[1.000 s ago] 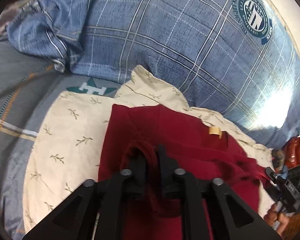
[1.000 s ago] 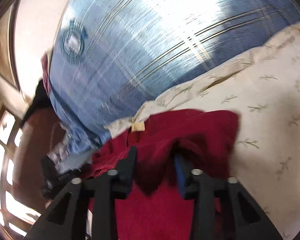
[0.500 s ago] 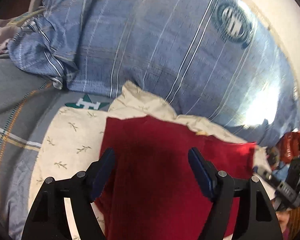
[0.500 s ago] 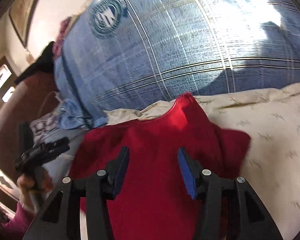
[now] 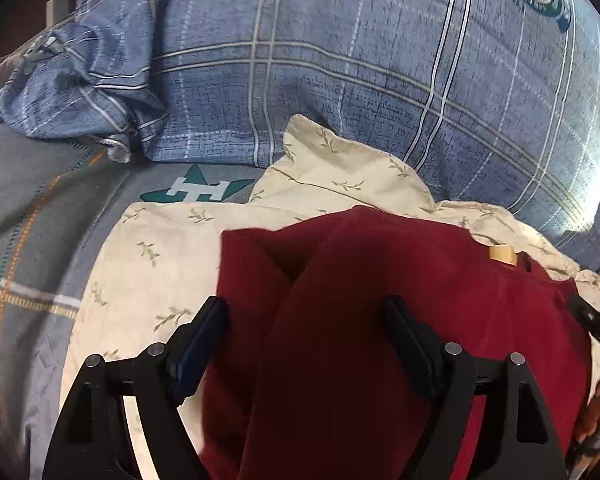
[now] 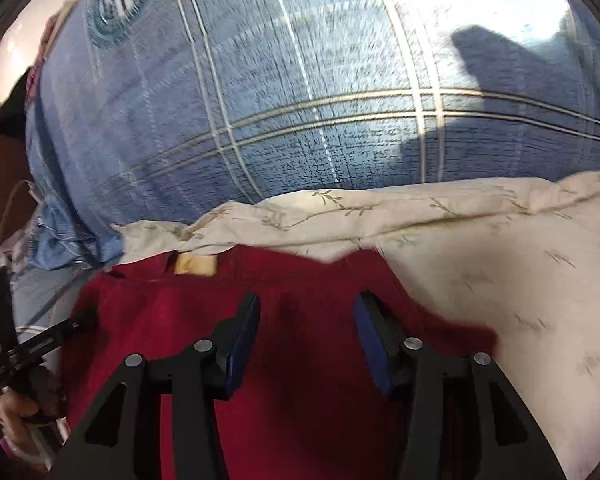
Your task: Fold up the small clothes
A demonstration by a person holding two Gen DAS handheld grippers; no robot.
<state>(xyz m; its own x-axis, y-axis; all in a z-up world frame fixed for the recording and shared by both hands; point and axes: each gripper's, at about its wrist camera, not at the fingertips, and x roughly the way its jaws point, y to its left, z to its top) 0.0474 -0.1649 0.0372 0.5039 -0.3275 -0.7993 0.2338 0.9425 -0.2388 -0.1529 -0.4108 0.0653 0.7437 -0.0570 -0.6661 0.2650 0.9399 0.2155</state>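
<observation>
A dark red garment (image 5: 400,288) lies on a cream leaf-print cloth (image 5: 160,248), with a yellow neck label (image 5: 502,255) at its far edge and a fold ridge running down its left part. My left gripper (image 5: 306,312) is open above the garment's left side and holds nothing. In the right wrist view the red garment (image 6: 180,320) and its label (image 6: 194,264) show again; my right gripper (image 6: 306,308) is open over the garment's right part, empty.
A large blue plaid pillow (image 5: 340,80) rises just behind the cloth (image 6: 500,248). Grey bedding with a green star logo (image 5: 196,190) lies to the left. The other gripper and hand show at each view's edge (image 6: 24,352).
Both grippers, shut on the red garment a second ago, have opened and let it go. The garment now lies flatter on the cream cloth, and both grippers have drawn back slightly.
</observation>
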